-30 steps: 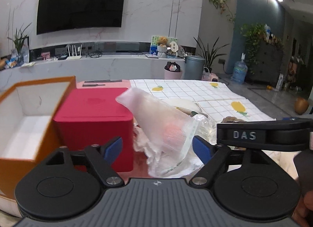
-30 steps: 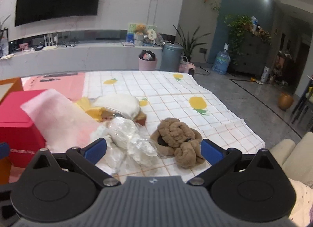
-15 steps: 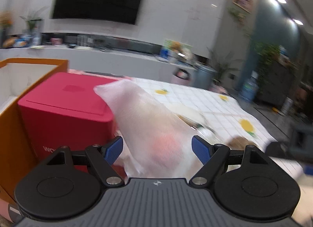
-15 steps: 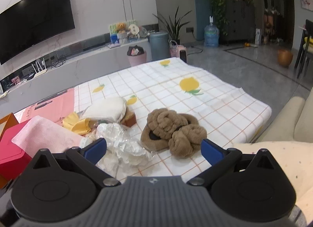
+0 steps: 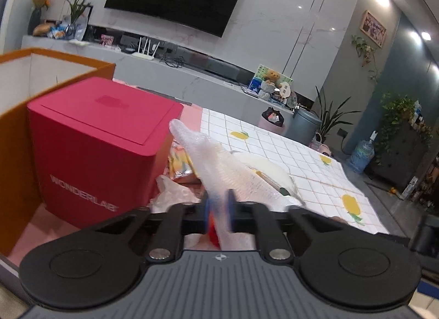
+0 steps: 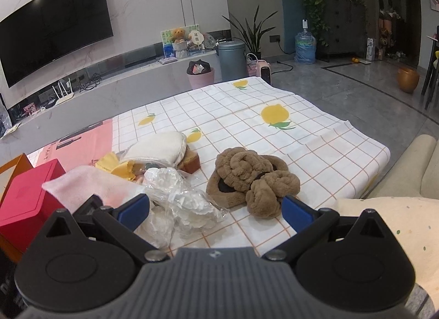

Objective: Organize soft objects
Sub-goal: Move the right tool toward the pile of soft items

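Covering table (image 6: pixel 370 154), lemon-print checked cloth (image 6: pixel 247 118)

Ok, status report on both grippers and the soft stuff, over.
Left hand-held gripper shut on foam pouch. Right hand-held gripper open, empty, above brown plush slippers. Red box close beside pouch.

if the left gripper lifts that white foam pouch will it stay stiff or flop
The white foam pouch will probably keep some shape: beyond the shut jaws of the left gripper it sticks out towards the red box without drooping. It looks thin and padded, so likely light. Its smooth wrap may slip, and the pinched end could crease.
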